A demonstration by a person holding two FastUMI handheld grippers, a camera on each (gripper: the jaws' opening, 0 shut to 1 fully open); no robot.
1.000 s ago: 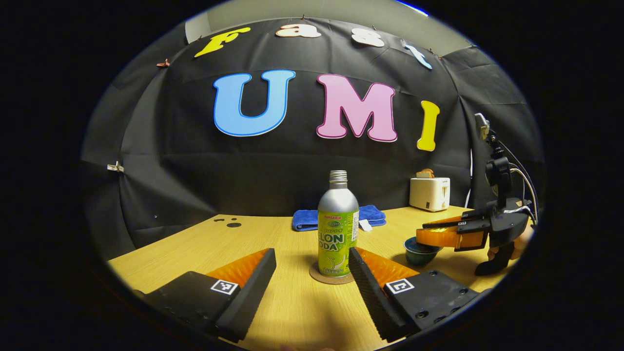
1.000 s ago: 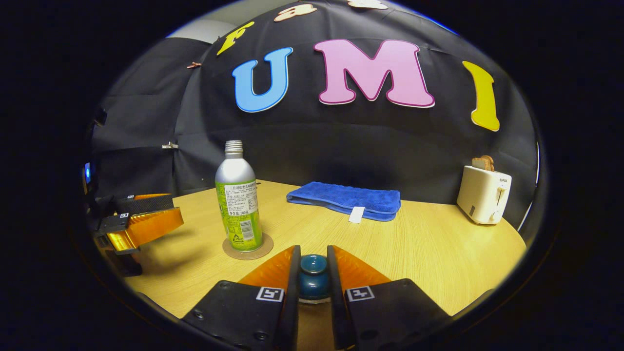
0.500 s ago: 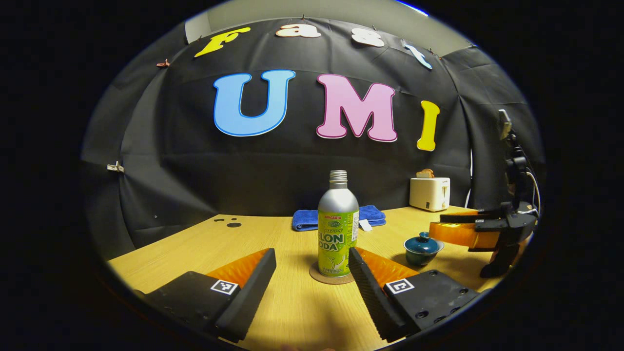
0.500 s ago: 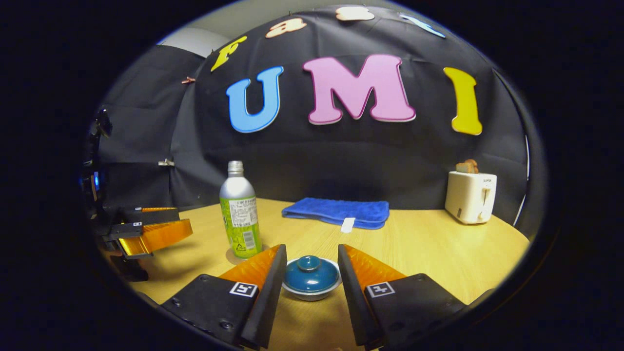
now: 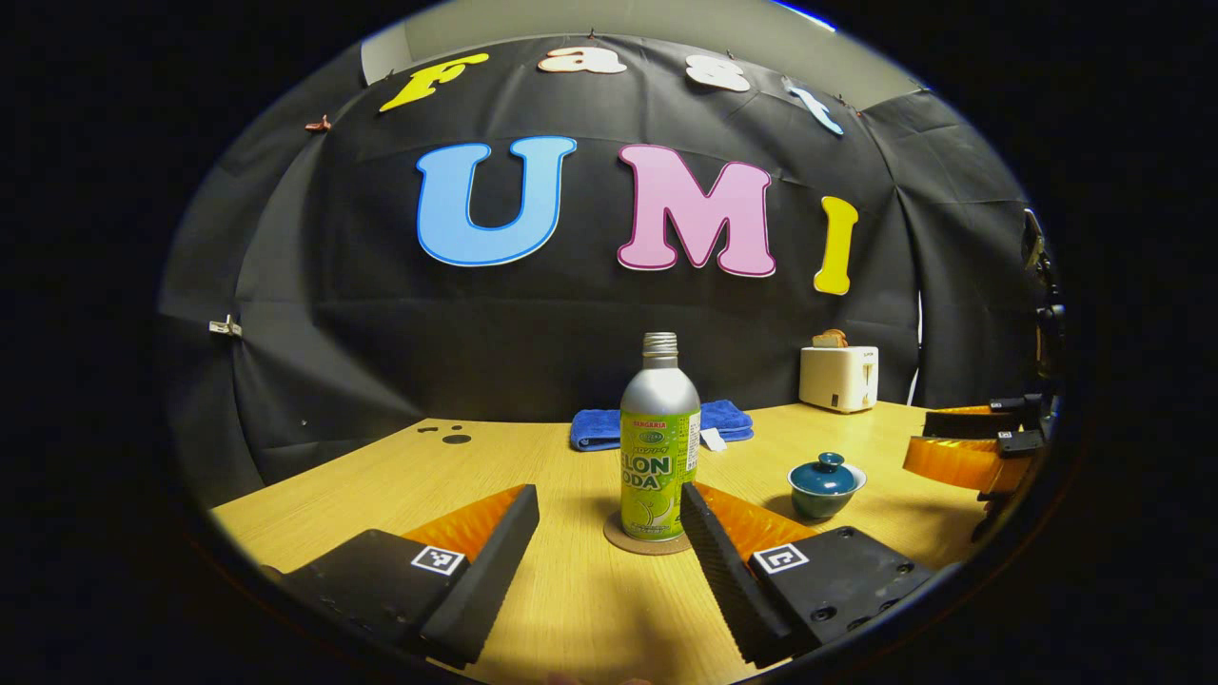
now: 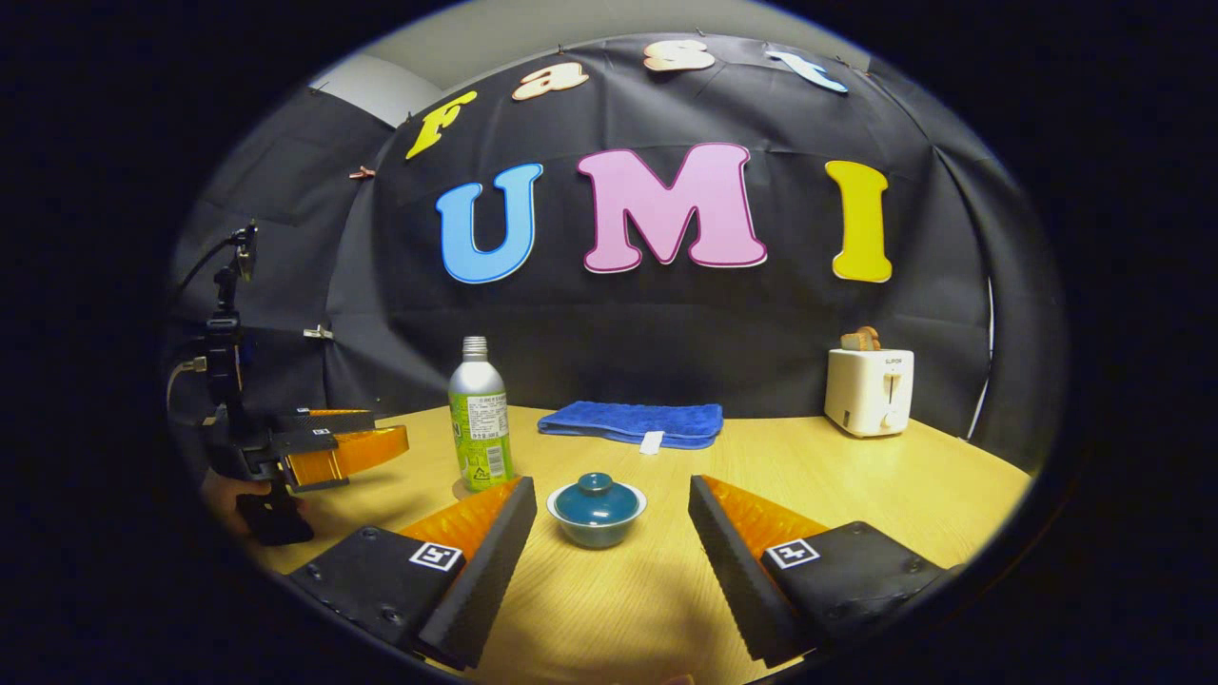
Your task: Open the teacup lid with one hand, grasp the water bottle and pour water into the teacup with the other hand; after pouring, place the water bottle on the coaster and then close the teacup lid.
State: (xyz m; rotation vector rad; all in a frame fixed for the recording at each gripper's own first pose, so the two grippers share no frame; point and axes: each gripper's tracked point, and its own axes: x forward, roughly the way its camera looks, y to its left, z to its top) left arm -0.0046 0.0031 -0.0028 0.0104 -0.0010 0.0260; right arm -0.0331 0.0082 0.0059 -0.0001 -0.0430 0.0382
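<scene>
The water bottle (image 5: 659, 440) stands upright on a round coaster (image 5: 647, 535) near the middle of the desk (image 5: 400, 476). Its silver shoulder ends in a threaded neck with no cap on it, and the green label's print is left unread here. In the left gripper view the left tool (image 5: 609, 518) is spread wide and holds nothing; the bottle stands between its fingertips, a little beyond them and nearer the right finger.

To the right of the bottle sits the teacup (image 5: 826, 483), a dark teal bowl with its lid (image 6: 597, 500) resting on it, so what is inside cannot be seen. In the right gripper view the right tool (image 6: 612, 514) is also wide and empty, the cup standing free between and just past its fingertips.

At the far edge lie a folded blue towel (image 6: 630, 421) with a small white tag, and to the right a white toaster (image 6: 868, 390) with a slice of bread in its slot. The near and right parts of the desk are bare wood with open room around both vessels.
</scene>
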